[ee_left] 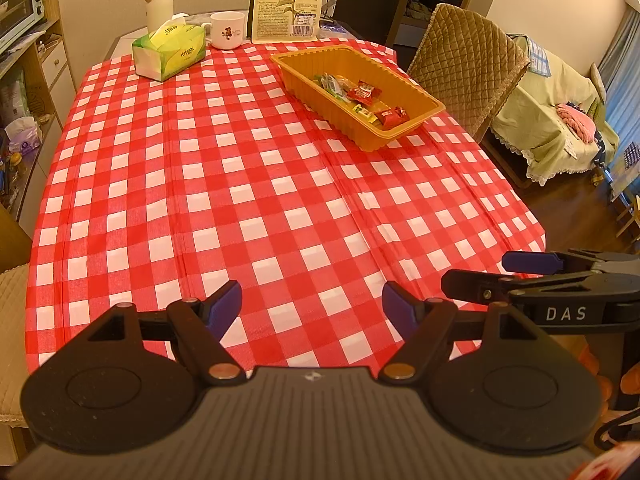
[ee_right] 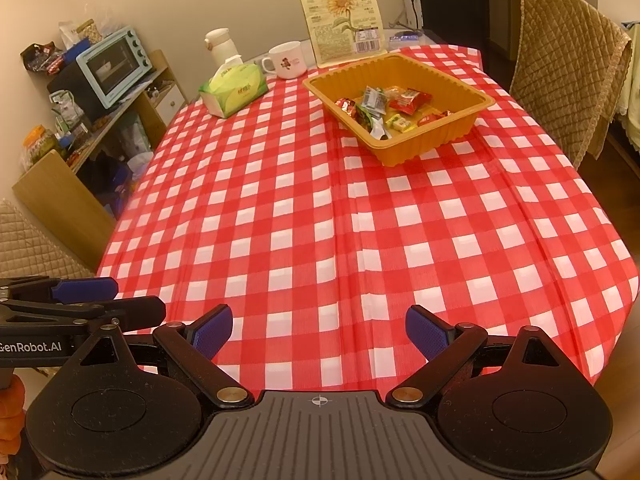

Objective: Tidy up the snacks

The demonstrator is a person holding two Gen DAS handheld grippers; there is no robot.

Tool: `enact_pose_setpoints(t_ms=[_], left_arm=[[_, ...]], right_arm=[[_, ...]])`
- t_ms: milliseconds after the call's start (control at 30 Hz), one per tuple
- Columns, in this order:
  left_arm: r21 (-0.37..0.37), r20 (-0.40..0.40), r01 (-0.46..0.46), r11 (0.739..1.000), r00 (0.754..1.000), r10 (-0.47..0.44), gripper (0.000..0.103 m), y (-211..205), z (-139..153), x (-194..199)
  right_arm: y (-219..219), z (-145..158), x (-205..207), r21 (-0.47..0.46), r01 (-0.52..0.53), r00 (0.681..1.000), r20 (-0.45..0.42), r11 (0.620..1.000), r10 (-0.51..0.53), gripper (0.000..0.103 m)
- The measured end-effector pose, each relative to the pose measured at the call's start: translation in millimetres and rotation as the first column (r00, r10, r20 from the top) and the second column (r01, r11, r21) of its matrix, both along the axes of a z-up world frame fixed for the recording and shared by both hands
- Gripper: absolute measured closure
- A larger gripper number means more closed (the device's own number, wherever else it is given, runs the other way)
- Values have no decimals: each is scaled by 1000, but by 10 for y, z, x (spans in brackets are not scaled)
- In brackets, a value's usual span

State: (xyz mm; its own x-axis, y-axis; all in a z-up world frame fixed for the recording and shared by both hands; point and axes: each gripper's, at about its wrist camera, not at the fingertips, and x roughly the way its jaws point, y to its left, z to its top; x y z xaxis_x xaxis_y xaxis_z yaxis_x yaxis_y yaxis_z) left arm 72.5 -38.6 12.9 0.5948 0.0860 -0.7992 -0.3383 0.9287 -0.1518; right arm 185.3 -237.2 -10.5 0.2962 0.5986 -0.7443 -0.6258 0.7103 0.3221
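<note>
An orange plastic tray [ee_left: 420, 94] [ee_right: 476, 98] sits at the far right of the checked table. Several wrapped snacks [ee_left: 362, 94] [ee_right: 384, 106] lie inside it, red, green and yellow packets. My left gripper [ee_left: 312, 306] hovers open over the near edge of the cloth, with only the checked cloth showing between its blue pads. My right gripper [ee_right: 319, 328] is open too, beside it and equally far from the tray. Each gripper shows at the other view's edge: the right one [ee_left: 532, 268], the left one [ee_right: 86, 294]. No snack lies loose on the cloth.
A green tissue box [ee_left: 170, 54] [ee_right: 234, 92], a white mug [ee_left: 227, 30] [ee_right: 286, 60], a white flask [ee_left: 159, 4] and a sunflower-seed bag [ee_left: 288, 0] [ee_right: 344, 14] stand along the far edge. A quilted chair [ee_left: 468, 68] [ee_right: 564, 68] stands right; shelves with an oven [ee_right: 110, 66] left.
</note>
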Motion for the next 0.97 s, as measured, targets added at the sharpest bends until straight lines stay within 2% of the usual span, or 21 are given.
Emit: enact_pose_setpoints(t_ms=[967], left_arm=[[-10, 3, -6, 1000, 1000, 6, 26, 6, -2, 175]], right_arm=[[29, -39, 61, -3, 2, 1000, -2, 1000, -2, 10]])
